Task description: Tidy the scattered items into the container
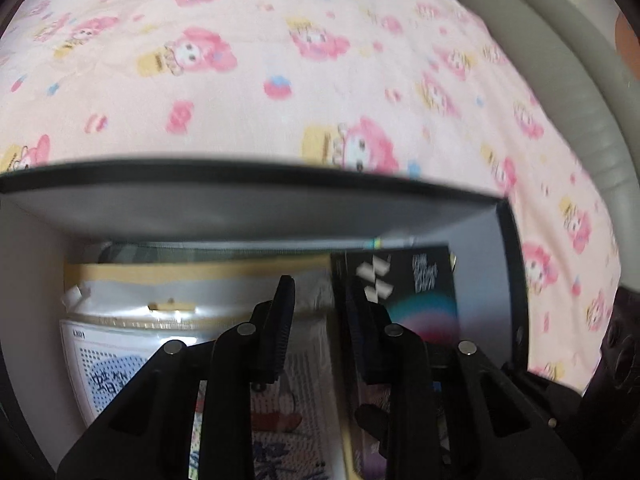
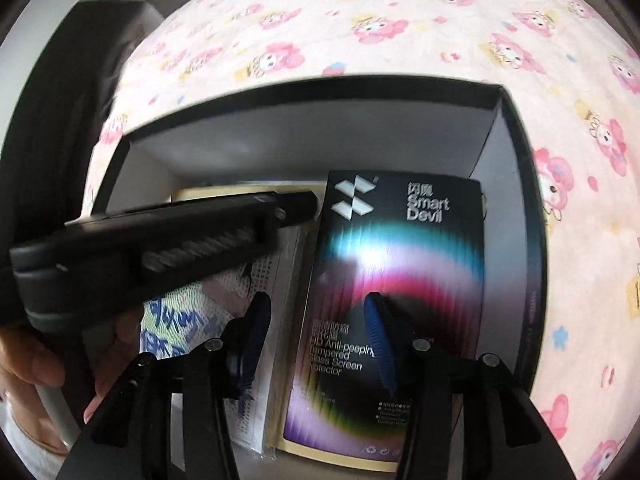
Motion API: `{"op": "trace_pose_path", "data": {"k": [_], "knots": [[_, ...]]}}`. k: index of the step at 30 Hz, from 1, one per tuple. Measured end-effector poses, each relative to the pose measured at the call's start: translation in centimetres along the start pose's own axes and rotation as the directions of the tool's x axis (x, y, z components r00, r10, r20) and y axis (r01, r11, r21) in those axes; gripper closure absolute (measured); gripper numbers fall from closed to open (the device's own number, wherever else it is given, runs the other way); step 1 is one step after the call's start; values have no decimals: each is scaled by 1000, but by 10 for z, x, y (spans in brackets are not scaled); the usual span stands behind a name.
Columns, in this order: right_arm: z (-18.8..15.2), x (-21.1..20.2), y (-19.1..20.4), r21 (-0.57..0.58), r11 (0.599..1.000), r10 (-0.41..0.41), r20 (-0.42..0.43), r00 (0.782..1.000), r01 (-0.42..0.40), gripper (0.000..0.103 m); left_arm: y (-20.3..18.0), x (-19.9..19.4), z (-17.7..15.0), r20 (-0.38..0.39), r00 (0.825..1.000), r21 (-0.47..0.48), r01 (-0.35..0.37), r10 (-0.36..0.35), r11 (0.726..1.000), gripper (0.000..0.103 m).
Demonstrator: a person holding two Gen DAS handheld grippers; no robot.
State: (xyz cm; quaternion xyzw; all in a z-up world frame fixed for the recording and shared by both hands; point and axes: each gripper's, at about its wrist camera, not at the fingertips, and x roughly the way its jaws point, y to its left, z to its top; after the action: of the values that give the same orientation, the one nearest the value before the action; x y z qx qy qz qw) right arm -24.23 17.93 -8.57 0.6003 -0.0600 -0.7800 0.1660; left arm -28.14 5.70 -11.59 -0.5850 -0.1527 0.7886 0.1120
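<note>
A black-rimmed box (image 1: pixel 240 176) (image 2: pixel 320 88) with white inner walls sits on a pink cartoon-print blanket (image 1: pixel 280 80) (image 2: pixel 400 20). Inside it lie a clear bag holding a cartoon bead kit (image 1: pixel 160 344) (image 2: pixel 188 312) and a dark Smart Devil screen protector pack (image 1: pixel 416 288) (image 2: pixel 400 248), side by side. My left gripper (image 1: pixel 318 312) (image 2: pixel 296 202) hangs over the bag, its jaws a narrow gap apart with nothing between them. My right gripper (image 2: pixel 316 332) stands open above the left edge of the screen protector pack, and its pads do not press on it.
A grey padded edge (image 1: pixel 560 60) runs along the blanket at the upper right of the left wrist view. A person's hand (image 2: pixel 32 360) holds the left gripper at the left edge of the right wrist view. The blanket surrounds the box on the far and right sides.
</note>
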Motion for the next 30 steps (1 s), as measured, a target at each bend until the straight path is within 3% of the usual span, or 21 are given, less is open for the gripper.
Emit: {"op": "trace_pose_path", "data": {"k": [5,9,13,15,19,24,30], "knots": [[3,-12,-6,51,998,25,47,999,-28,59,-7,19,10,-53,999,1,2,-2,1000,77],[4,-13,-10,56,997,47,47,998,-49,58,-18,31,4,-126,990,18,63,-60,998,65],[11,-7,-11,63,996,68,13,998,-69,58,-17,26,4,-172,982,17,84,-80,996,69],[13,-4,-8,45,997,59,0,998,-59,58,-13,15,2,-161,983,32,98,-92,995,69],[12,-10,-9,48,996,78,8,997,-79,59,-2,-8,-1,-61,997,30,39,-37,999,69],[10,-37,-15,61,992,105,114,988,-112,63,7,-19,4,16,999,-19,36,-36,999,73],[16,-64,-34,86,996,-26,230,973,7,64,-3,-6,6,5,999,0,52,-52,999,76]]}}
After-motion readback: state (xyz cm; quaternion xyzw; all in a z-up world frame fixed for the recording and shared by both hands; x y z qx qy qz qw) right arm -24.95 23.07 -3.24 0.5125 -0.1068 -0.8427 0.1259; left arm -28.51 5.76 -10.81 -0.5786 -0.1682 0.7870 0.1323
